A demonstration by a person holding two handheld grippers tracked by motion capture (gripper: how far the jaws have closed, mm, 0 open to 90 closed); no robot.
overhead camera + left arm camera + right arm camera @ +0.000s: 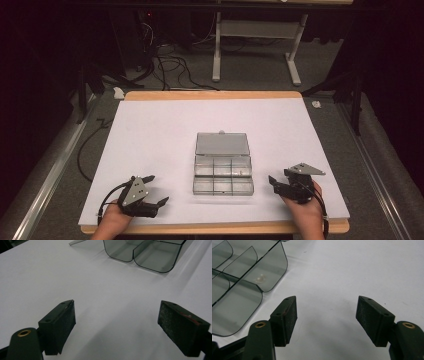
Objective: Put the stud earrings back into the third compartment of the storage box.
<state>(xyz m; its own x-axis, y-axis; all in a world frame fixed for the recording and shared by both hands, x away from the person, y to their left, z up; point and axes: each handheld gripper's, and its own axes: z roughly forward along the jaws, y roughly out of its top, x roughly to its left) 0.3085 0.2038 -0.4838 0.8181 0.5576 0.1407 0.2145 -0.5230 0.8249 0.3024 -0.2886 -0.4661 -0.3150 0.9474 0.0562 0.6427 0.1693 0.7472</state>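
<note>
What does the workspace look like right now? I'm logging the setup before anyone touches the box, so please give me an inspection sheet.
Surface: white sheet on a wood-edged table.
Job's things: clear compartment box, lid open and laid back; a small pale bead in one compartment.
Clutter: nothing seen on the sheet.
Grippers: left claw open, empty; right claw open, empty; both beside the box, apart from it.
Cables: one trails from each claw; loose cables on the floor.
Surroundings: white table frame behind, dark room.

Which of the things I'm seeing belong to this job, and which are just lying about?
In the job:
- clear compartment box, lid open
- small pale piece in one compartment
- left hand-held gripper, open
- right hand-held gripper, open

Lying about:
- cables on the floor
- white table frame behind
- small white bit off the table's far right corner
</note>
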